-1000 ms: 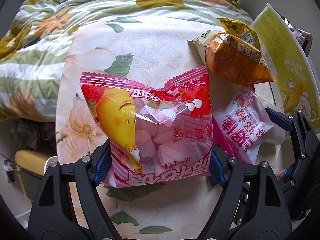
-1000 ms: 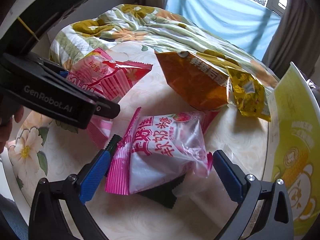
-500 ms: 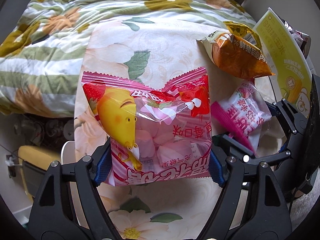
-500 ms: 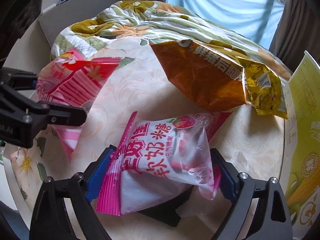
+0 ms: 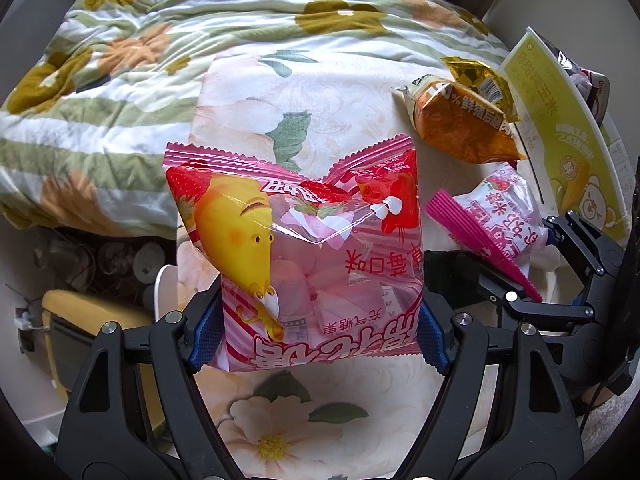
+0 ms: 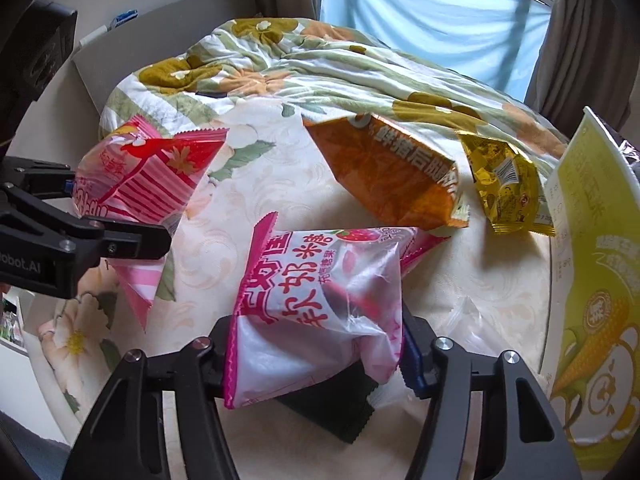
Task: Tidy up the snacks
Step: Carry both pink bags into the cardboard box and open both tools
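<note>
Left and right wrist views, snack sorting on a bench (image 5: pixel 360 92) covered with a floral cloth. The left hand-held gripper (image 5: pixel 316 328) is clenched on the lower edge of the pink marshmallow bag (image 5: pixel 304 240), which hangs clear of the cloth; this grasp is unchanged from a second ago. The change is on the right: the right hand-held gripper (image 6: pixel 316 360), whose pads stood wide on either side of the strawberry candy bag (image 6: pixel 320 300) a second ago, has since closed against that bag's sides and now grasps it, with one end of the bag raised off the bench. Both hands thus appear loaded, and the likely next step is carrying each bag to its place, perhaps the yellow-green carton (image 6: pixel 592 280) at the right edge. Only the right view shows a dark wrapper (image 6: pixel 340 416) lying under the candy bag, and the orange snack bag (image 6: pixel 384 176) touching the gold packet (image 6: pixel 504 184); it also shows the marshmallow bag side-on, held off the cloth. Only the left view shows both left pads pressed to the marshmallow bag.
</note>
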Demonstrator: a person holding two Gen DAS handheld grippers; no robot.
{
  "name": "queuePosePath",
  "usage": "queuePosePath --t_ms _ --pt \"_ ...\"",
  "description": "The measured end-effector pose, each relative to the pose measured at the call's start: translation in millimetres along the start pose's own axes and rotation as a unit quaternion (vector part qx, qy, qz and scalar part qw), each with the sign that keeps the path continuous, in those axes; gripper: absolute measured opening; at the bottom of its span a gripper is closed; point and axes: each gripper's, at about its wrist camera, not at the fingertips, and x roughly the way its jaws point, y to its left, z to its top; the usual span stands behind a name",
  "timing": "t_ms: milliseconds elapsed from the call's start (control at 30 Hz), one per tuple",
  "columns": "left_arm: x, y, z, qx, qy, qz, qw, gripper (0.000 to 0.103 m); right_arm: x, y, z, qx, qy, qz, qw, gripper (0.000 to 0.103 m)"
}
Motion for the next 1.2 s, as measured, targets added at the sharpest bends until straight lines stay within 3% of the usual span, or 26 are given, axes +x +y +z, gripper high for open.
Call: queuePosePath --t_ms 367,700,900,1200 --pt "-77 -29 0 0.032 -0.046 -0.016 0.9983 0.077 -93 -4 5 0.077 -0.047 -0.035 0.995 0.058" --pt "-140 -131 34 0.086 -0.113 -0.053 0.9884 0.077 -214 -79 -1 0.176 -0.115 -0.065 0.976 0.058" --pt "-141 -215 52 0.094 -0.129 -0.076 0.9842 0.077 -252 -143 -23 0.192 -0.125 -0.084 0.970 0.058" --pt "-96 -338 75 0.111 -0.114 -0.087 0.9835 0.077 -280 -233 -53 0.195 -0.130 -0.097 0.967 0.058"
